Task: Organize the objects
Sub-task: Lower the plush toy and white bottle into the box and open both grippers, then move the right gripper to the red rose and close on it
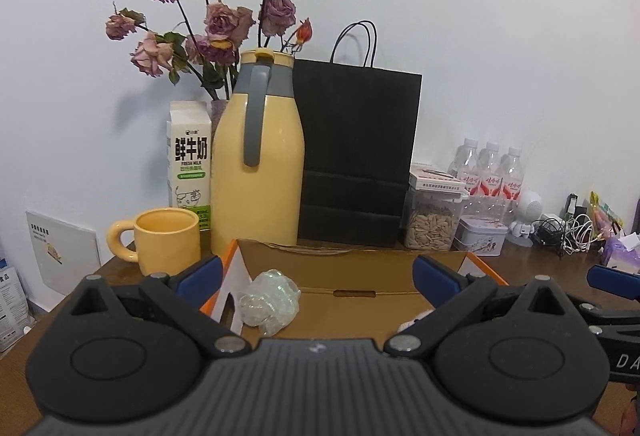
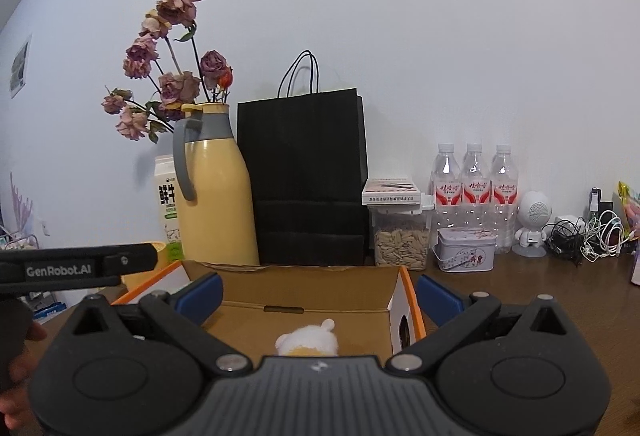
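Brown wooden desk (image 1: 120, 272): open cardboard box (image 1: 360, 260) collects crumpled clear plastic wrap (image 1: 269, 300) and white plush toy (image 2: 308, 341); left gripper (image 1: 316, 274) and right gripper (image 2: 318, 294) hover spread, empty

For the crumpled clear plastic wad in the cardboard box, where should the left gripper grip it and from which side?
Likely from above, closing across the middle of the plastic wad. It lies loose on the floor of the open-topped cardboard box, near the left wall, so side access looks cramped. The left gripper is open and empty.
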Demonstrator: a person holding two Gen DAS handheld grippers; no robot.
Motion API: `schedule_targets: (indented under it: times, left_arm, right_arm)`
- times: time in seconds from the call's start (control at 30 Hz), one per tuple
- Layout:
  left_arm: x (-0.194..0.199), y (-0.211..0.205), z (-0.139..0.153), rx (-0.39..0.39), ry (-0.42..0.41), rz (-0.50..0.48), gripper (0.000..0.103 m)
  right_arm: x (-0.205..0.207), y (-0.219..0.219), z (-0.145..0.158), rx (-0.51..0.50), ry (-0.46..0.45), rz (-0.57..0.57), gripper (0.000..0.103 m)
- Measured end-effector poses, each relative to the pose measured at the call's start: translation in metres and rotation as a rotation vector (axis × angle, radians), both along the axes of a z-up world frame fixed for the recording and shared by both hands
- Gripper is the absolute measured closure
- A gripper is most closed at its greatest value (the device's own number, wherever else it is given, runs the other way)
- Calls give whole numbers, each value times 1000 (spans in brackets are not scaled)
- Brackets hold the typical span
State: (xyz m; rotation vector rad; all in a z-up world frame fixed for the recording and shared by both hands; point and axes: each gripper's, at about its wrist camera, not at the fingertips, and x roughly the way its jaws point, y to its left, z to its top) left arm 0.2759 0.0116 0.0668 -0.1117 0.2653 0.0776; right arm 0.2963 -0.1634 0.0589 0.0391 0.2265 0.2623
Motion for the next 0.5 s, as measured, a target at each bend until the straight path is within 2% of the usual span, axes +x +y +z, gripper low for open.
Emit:
schedule_targets:
  times: [0.5]
  left_arm:
    - [-57,12,-2,21,34,18,0]
  right_arm:
    - [-54,-10,1,-25,26,17,0]
